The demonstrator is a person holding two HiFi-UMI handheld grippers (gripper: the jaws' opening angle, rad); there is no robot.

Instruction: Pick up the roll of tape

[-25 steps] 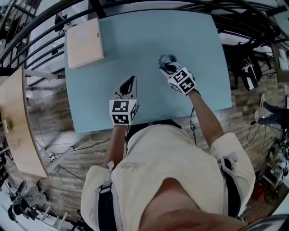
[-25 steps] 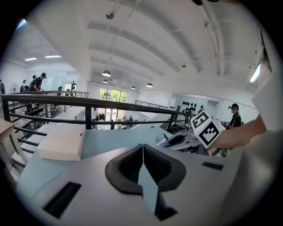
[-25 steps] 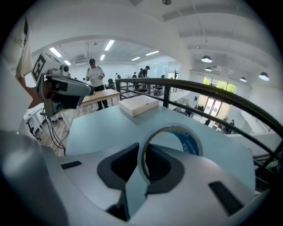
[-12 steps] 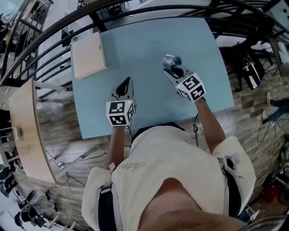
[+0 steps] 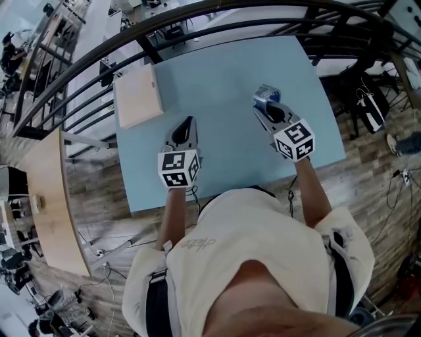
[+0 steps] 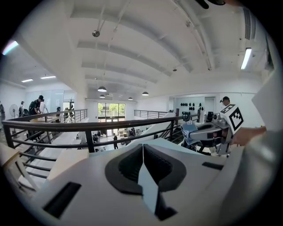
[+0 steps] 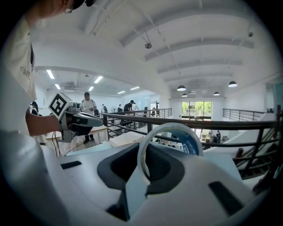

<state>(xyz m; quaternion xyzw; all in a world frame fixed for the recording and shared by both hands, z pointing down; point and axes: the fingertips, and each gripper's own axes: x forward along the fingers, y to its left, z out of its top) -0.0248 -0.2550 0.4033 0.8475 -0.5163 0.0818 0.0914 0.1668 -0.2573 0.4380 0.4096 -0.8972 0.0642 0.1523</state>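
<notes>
**Roll of tape held by the right gripper**

The right gripper (image 7: 143,174) clamps the upright roll of tape (image 7: 191,142) between its jaws, apparently clear of the blue table (image 5: 217,72). The left gripper (image 6: 143,165), jaws together and empty, is alongside over the table's near edge.

Light: bright, even, from ceiling lamps (image 6: 246,58) and far windows (image 6: 109,110) | Lens: strong fisheye, dark corners | Focus: near jaws soft | Shadows: faint

On the blue table (image 5: 227,69), a pale wooden board (image 5: 138,97) occupied the far left corner; bare top spread rightward. The left gripper (image 5: 187,122) and right gripper (image 5: 266,99) hung over its middle; a black railing (image 5: 197,14) ran beyond its far edge.
</notes>
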